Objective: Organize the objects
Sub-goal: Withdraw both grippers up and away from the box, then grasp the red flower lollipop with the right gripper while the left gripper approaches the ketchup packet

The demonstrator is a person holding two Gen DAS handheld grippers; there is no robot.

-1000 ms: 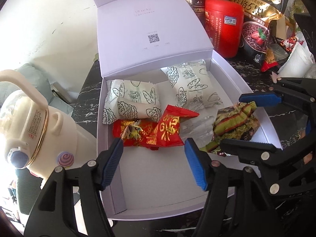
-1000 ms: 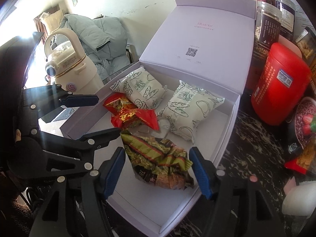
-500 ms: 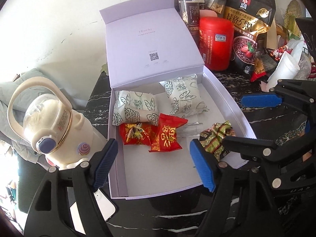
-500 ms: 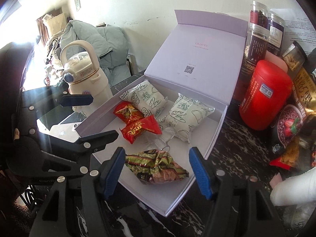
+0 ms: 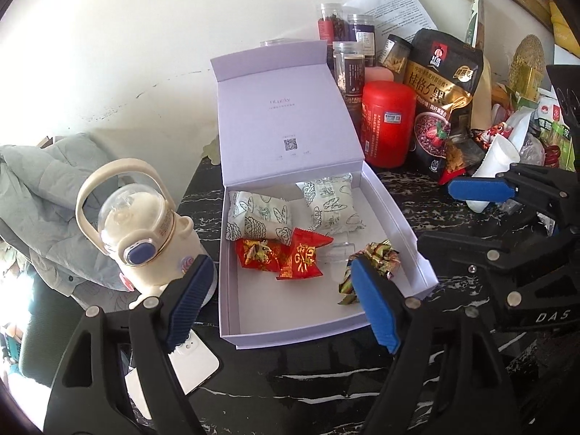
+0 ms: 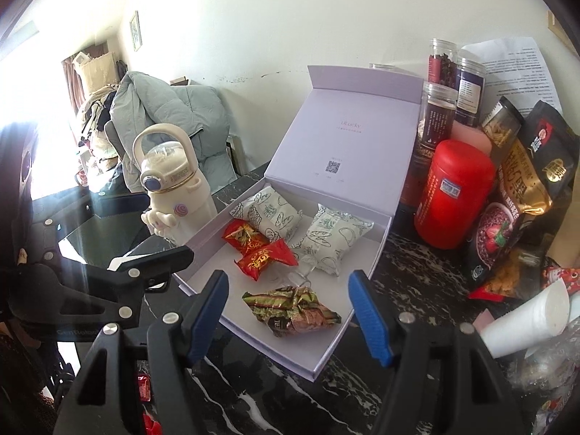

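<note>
Beside the cream bottle [image 5: 145, 232], left gripper [image 5: 279, 301] spread wide, holding nothing. Inside the lilac box [image 5: 311, 319]: two red packets [image 5: 286, 257], two white pouches [image 5: 290, 210], green-wrapped snack [image 6: 293, 306] whole only in right wrist view. Right gripper [image 6: 290, 311] likewise agape, unladen. Rightmost, red canister [image 5: 388, 123].

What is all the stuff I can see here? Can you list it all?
box: 1, pale purple, lid open, on the dark table
white snack packs: 2, at the box's back
red snack packs: 2, middle of the box
green wrapper: 1, green and brown, near the box's front
bottle: 1, cream, left of the box
red can: 1, right of the lid
black bag: 1, black and gold, beside the can
jars: several, clear, behind the can
phone: 1, white, below the bottle
left gripper: open, empty
right gripper: open, empty
</note>
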